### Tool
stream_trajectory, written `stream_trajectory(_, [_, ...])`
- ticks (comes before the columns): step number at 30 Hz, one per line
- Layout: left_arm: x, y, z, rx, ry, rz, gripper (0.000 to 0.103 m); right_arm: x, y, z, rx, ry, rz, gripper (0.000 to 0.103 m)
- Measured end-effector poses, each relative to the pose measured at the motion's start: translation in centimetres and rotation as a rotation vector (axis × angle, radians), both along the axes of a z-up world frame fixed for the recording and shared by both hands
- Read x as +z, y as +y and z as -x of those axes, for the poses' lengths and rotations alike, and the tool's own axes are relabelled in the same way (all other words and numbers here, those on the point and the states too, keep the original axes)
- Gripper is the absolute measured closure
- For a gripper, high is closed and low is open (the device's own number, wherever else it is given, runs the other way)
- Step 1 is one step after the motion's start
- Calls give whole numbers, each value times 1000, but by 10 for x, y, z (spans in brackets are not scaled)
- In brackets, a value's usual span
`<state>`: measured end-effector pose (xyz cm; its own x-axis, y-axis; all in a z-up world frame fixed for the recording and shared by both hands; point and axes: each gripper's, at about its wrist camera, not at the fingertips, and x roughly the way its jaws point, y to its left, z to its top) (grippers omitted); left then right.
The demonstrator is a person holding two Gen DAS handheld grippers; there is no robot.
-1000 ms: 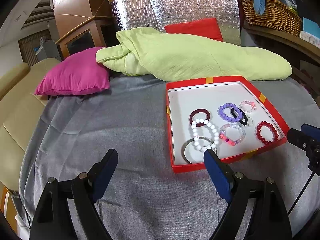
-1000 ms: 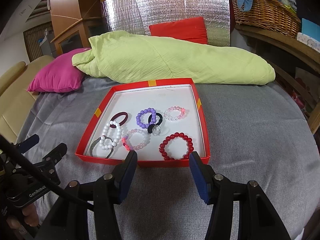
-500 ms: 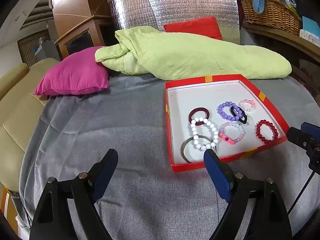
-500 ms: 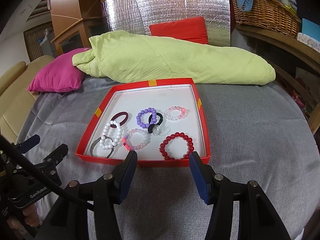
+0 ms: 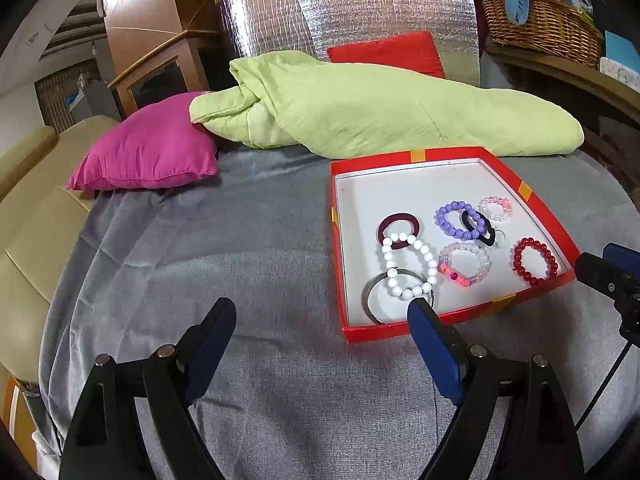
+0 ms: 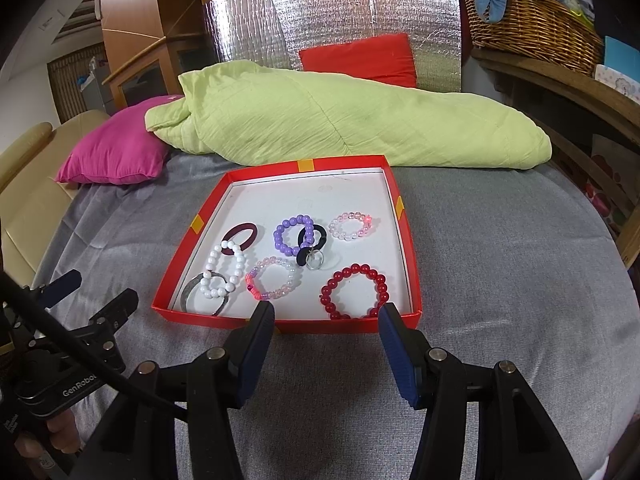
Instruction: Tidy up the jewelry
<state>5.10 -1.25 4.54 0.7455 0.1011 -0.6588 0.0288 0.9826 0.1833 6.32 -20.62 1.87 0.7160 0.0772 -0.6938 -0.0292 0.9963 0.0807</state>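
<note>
The right claw (image 6: pixel 326 316) hangs wide and empty just short of the red tray's (image 6: pixel 408 256) near wall, with the red bead bracelet (image 6: pixel 354 292) lying flat straight ahead between its fingers, so this claw seems nearer. The left claw (image 5: pixel 320 316), also spread wide and holding nothing, sits over the grey bed cover (image 5: pixel 200 264); the tray lies ahead to its right. The white bead bracelet (image 6: pixel 224 270) overlaps a metal bangle (image 6: pixel 200 298), whose near edge the tray wall hides.
</note>
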Motion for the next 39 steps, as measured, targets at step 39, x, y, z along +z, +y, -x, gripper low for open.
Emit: stream_trajectory(39, [-2, -2, -1, 3, 10, -13, 15, -2, 2, 0, 8, 4, 3, 45])
